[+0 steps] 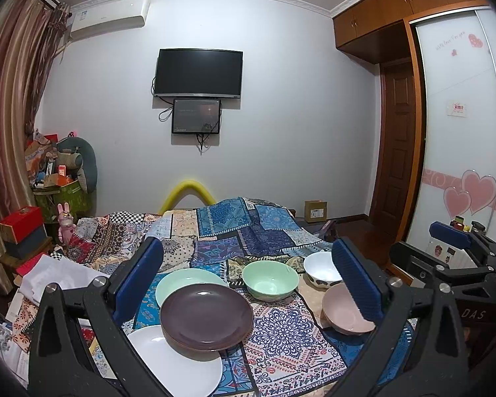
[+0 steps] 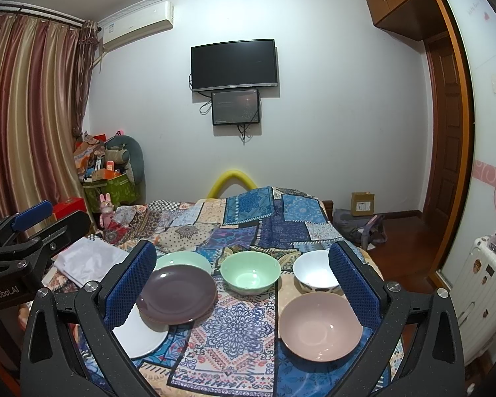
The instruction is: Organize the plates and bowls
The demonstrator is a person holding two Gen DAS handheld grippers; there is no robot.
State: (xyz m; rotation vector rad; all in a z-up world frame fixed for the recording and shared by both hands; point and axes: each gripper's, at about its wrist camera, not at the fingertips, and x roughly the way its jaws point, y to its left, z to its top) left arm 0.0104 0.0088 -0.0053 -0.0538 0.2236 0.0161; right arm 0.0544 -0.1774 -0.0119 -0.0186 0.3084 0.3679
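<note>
Plates on patchwork-covered bed [image 2: 248,218], glossy purple plate [image 2: 176,292] overlapping white plate [image 2: 140,335] and mint plate [image 2: 185,259], mint bowl [image 2: 250,276], white bowl [image 2: 315,271], pink bowl [image 2: 320,327] alongside, left hand-held gripper [image 1: 248,278] and right hand-held gripper [image 2: 243,281] both spread wide, holding nothing.

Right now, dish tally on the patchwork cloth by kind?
Plates: 3 – purple plate, white plate, green plate.
Bowls: 3 – green bowl, white bowl, pink bowl.
Total: 6.
The purple plate overlaps the other two plates. Left tool and right tool are both open and hold nothing.
</note>
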